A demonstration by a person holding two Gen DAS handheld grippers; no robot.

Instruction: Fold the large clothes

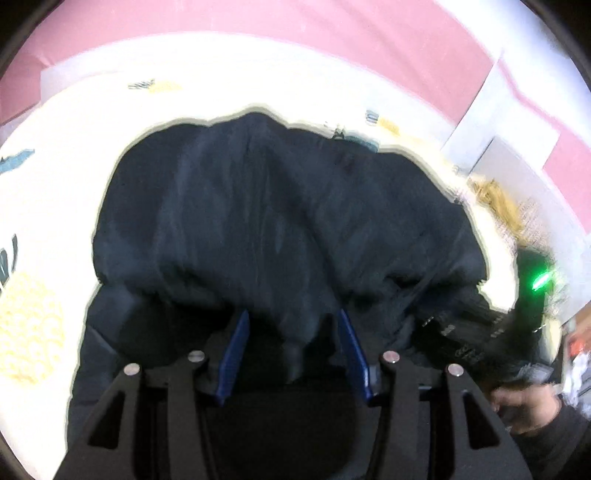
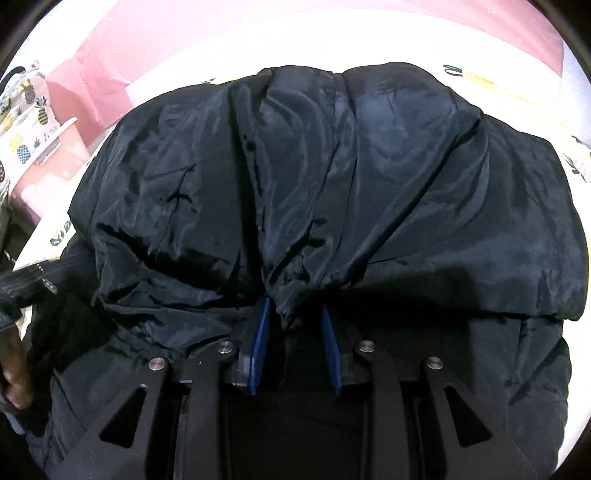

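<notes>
Dark jacket (image 2: 332, 166) lying bunched on white pineapple-print bed sheet (image 1: 74, 122), pink wall (image 1: 295, 18) behind. Left hand-held gripper (image 1: 291, 325) pinching thick fold of jacket between blue pads (image 1: 236, 350). Right hand-held gripper (image 2: 293, 306) clamping narrower gathered fold of same jacket. Person's hand (image 1: 524, 406) showing at left view's lower right edge.
</notes>
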